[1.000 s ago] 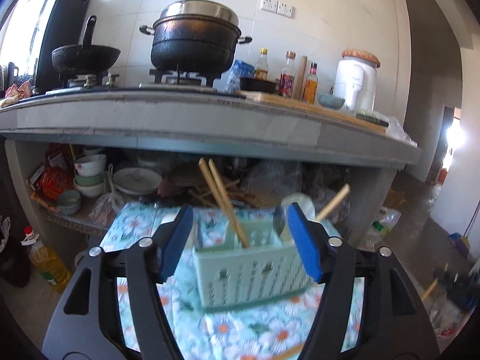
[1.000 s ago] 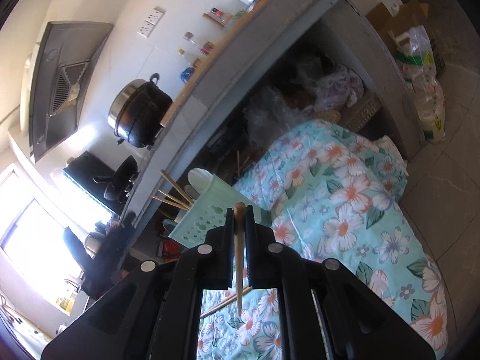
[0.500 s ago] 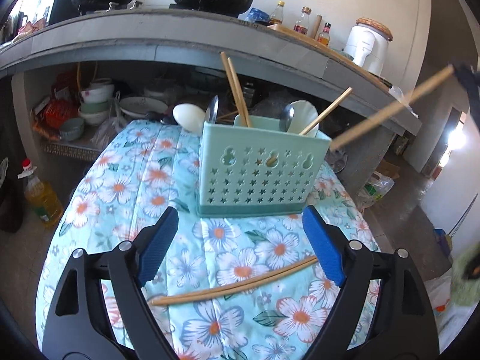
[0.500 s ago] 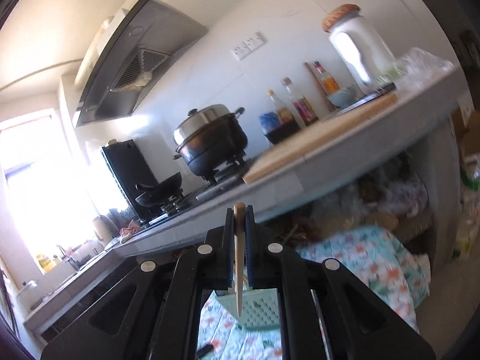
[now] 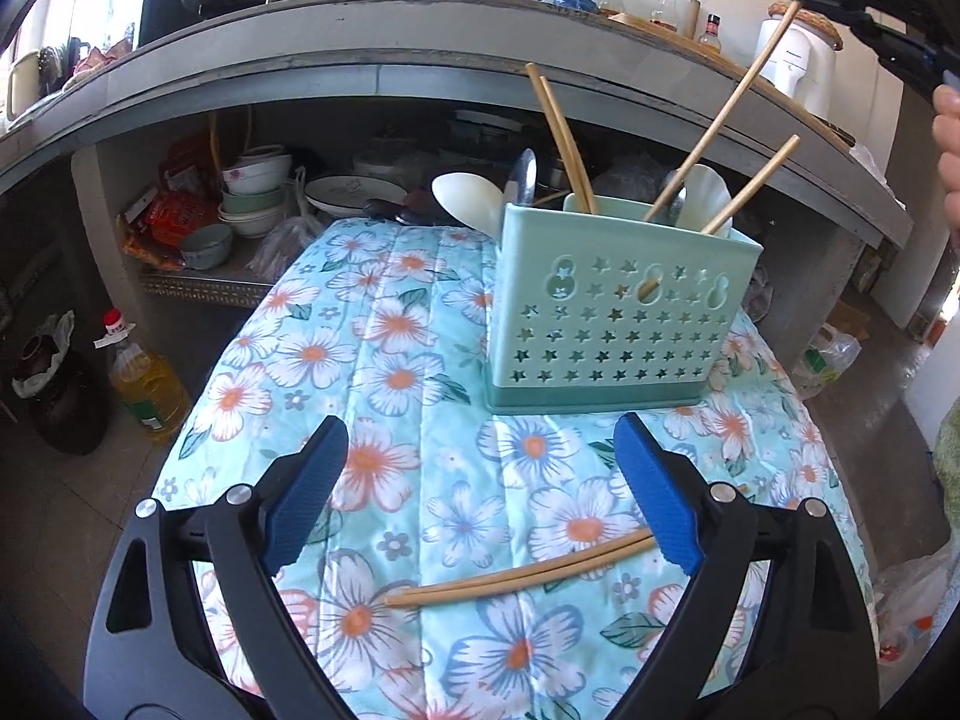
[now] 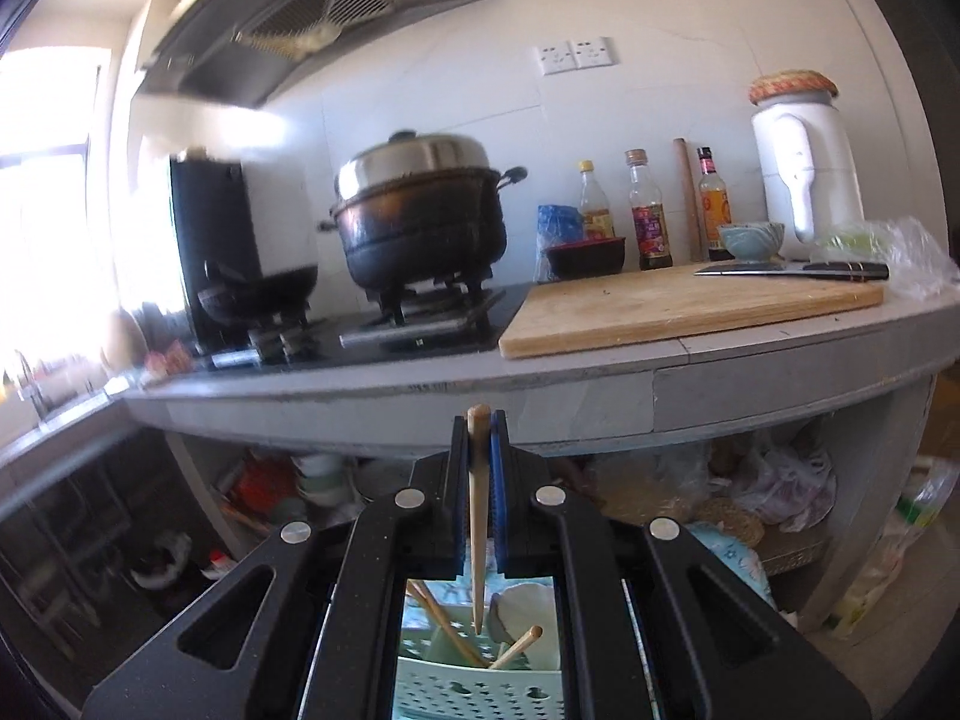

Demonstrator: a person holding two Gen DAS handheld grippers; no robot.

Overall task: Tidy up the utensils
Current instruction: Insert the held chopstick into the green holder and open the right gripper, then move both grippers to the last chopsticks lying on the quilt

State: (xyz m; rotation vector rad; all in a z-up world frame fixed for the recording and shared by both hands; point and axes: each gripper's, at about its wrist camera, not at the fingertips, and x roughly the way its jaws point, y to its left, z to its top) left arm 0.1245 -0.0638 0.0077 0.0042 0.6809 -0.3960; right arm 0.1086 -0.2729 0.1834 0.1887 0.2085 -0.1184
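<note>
A kitchen stool-table draped in a floral cloth [image 5: 384, 324] fills the left wrist view, where the right gripper [image 6: 478, 474], jaws pinched on a single chopstick [image 6: 478, 516], lowers its tip into the mint-green utensil caddy [image 5: 618, 312] right of centre. The chopstick should go in cleanly if it is kept near upright and released only once its tip has passed the caddy rim; which compartment it is entering is hard to judge. At the bottom of the frame the left gripper [image 5: 480, 498], its jaws having just spread wide with nothing between them, hovers over two loose chopsticks [image 5: 522, 576] lying on the cloth. The pair lies well inside the cloth's edges, with open cloth around it. The concrete counter [image 5: 360, 60] overhangs behind, and spoons and leaning chopsticks crowd the caddy.
</note>
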